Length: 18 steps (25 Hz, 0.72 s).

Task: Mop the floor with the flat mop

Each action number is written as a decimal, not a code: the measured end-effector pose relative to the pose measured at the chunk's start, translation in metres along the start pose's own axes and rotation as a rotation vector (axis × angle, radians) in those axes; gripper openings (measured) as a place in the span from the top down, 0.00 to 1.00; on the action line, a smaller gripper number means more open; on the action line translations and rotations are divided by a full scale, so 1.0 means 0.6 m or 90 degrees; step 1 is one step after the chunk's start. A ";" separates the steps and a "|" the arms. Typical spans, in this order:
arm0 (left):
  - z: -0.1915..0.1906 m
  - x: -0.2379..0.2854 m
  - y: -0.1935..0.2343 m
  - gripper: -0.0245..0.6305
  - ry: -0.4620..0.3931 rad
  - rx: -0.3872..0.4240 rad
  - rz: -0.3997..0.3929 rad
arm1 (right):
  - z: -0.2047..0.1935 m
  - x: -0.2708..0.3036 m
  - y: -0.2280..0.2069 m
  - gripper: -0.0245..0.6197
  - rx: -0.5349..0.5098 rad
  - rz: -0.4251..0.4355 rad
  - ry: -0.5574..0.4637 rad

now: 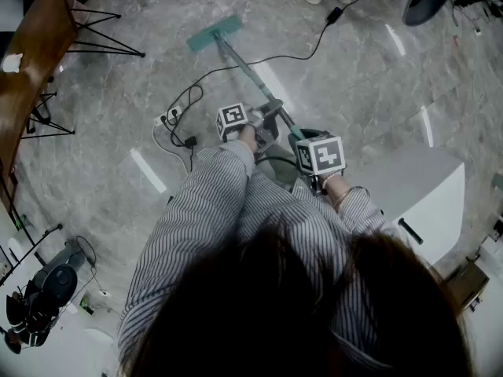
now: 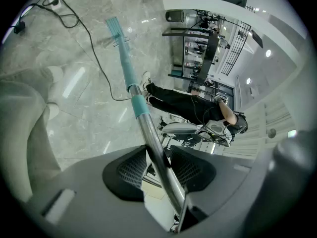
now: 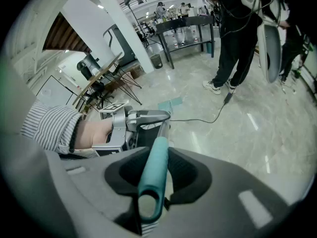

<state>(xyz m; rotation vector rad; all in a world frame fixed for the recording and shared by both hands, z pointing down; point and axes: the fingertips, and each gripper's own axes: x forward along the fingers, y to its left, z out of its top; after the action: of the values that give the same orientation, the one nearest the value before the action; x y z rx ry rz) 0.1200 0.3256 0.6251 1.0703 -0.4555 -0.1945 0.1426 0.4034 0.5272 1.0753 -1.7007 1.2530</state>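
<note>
The flat mop's teal head (image 1: 214, 33) lies on the grey marble floor ahead of me, and its metal pole (image 1: 250, 73) slants back to my grippers. My left gripper (image 1: 263, 120) is shut on the silver pole (image 2: 154, 150), lower down its length. At the top, my right gripper (image 1: 305, 144) is shut on the teal handle end (image 3: 154, 175). The left gripper view shows the mop head (image 2: 116, 29) far off on the floor. The mop head (image 3: 170, 104) shows small in the right gripper view, beyond the left gripper (image 3: 133, 128).
A black cable (image 1: 259, 60) and a power strip (image 1: 170, 116) lie on the floor near the mop. A person (image 3: 237, 38) stands beyond it. A wooden table (image 1: 31, 61) with black stands is at left, a white block (image 1: 428, 195) at right.
</note>
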 end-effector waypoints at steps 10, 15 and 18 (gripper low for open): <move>-0.002 0.015 -0.010 0.73 0.003 0.004 -0.005 | 0.011 -0.012 -0.016 0.79 -0.026 -0.008 -0.007; 0.007 0.049 -0.035 0.72 0.010 0.010 -0.009 | 0.045 -0.027 -0.047 0.79 -0.022 -0.013 -0.034; 0.014 0.061 -0.049 0.72 0.025 0.015 -0.001 | 0.065 -0.032 -0.056 0.79 -0.025 -0.012 -0.043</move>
<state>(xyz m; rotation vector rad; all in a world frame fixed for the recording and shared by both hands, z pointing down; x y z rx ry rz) 0.1506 0.2912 0.6124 1.0959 -0.4233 -0.1694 0.1771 0.3639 0.5117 1.1189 -1.7542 1.1789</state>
